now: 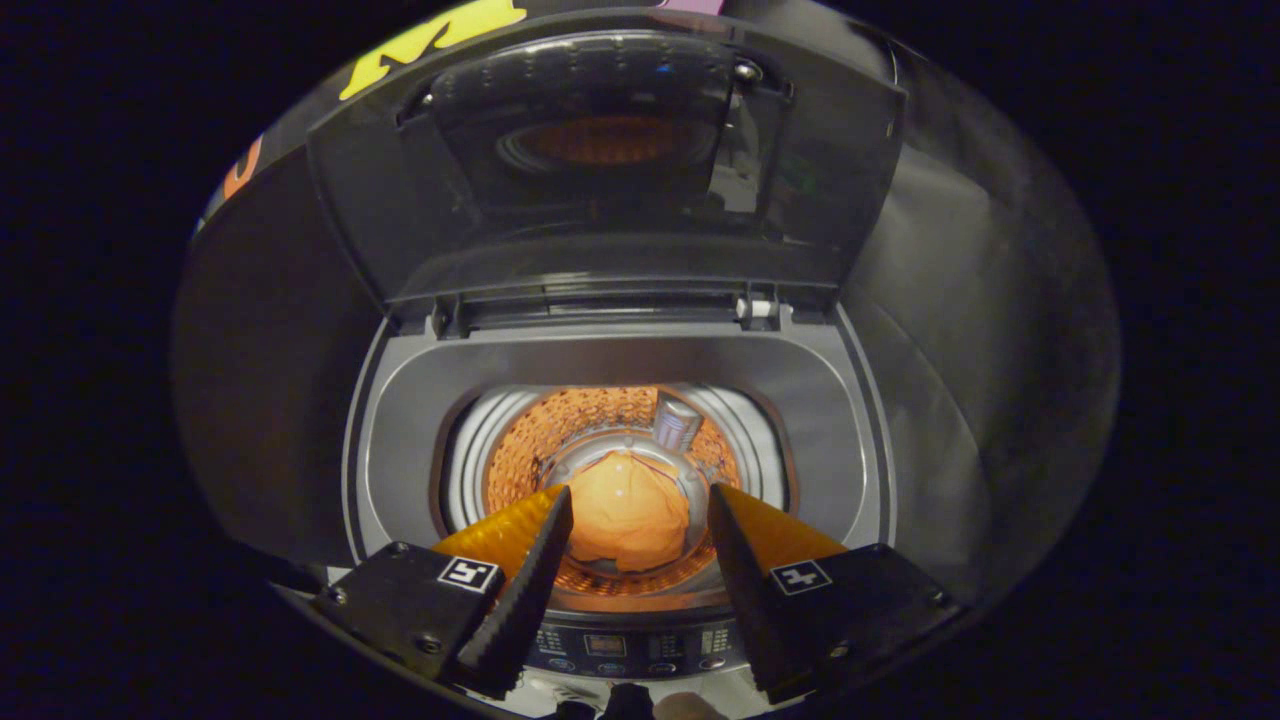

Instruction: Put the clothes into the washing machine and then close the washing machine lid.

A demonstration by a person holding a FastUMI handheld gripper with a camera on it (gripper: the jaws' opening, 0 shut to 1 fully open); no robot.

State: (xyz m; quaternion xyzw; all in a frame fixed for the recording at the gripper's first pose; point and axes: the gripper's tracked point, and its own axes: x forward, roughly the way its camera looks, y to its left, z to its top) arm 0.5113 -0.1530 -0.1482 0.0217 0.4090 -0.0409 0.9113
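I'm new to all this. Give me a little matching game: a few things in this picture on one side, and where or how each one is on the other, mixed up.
Things:
1. lid
2. orange cloth
3. gripper
4. button panel

States:
A. lying at the bottom of the drum
B. raised upright at the back of the washing machine
C. on the machine's front edge, under the fingers
D. open, holding nothing, above the drum opening

Pairs: 1-B, 2-A, 3-D, 4-C
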